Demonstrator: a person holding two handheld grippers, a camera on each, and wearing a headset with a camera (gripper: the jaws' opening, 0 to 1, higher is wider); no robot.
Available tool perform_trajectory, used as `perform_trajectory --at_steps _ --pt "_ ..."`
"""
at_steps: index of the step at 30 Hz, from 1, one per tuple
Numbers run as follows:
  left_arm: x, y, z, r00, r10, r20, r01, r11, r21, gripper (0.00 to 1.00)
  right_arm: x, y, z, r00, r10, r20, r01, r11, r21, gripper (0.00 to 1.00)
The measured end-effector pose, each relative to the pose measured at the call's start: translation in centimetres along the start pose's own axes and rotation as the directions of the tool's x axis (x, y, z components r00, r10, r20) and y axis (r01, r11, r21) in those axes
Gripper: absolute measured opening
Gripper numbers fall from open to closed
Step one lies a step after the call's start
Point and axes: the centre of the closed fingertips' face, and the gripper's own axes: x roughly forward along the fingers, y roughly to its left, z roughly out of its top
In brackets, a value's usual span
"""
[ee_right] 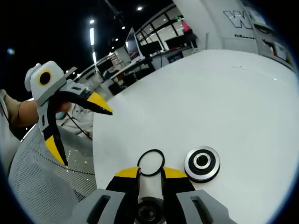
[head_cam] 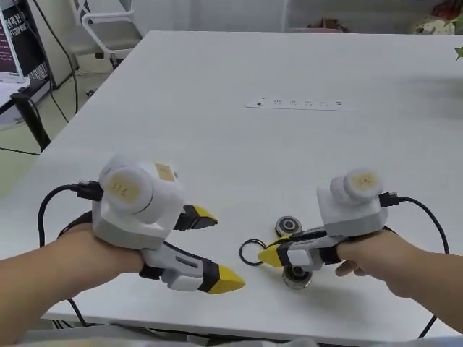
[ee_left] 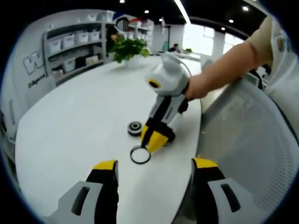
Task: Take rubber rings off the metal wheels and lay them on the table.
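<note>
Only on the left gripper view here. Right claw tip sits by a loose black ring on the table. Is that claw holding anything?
Observer: Yes. In the right gripper view the right claw is shut on a bare silver metal wheel.
Operator: The other wheel looks dark to me. Stripped?
Observer: No. The second metal wheel has black rubber round a silver hub. It lies flat, apart from the loose thin black rubber ring.
Operator: Anything else on the table?
Observer: The head view shows a white socket strip far up the white table, well beyond the wheels.
</note>
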Motion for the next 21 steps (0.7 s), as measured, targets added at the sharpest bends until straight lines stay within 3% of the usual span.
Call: perform_trajectory --at_steps 4,11,18,21 --pt "0.0 0.0 -0.1 1.0 -0.001 -0.004 0.001 1.0 -0.001 0.64 0.0 0.2 -0.2 0.9996 -0.011 -0.027 0.009 0.996 -0.085 0.22" --pt "0.1 0.0 -0.1 1.0 -0.004 -0.009 0.004 1.0 -0.001 0.64 0.1 0.9 -0.7 0.9966 -0.032 -0.076 0.013 0.971 -0.239 0.3" --pt "0.2 0.2 0.0 1.0 -0.005 -0.008 0.005 1.0 -0.001 0.64 -0.8 0.8 0.4 0.9987 -0.041 -0.031 0.031 0.964 -0.265 0.3" --pt "0.2 0.3 0.2 1.0 -0.003 -0.007 0.003 1.0 0.0 0.64 -1.2 0.6 1.1 0.9992 -0.039 -0.006 0.037 0.968 -0.247 0.31"
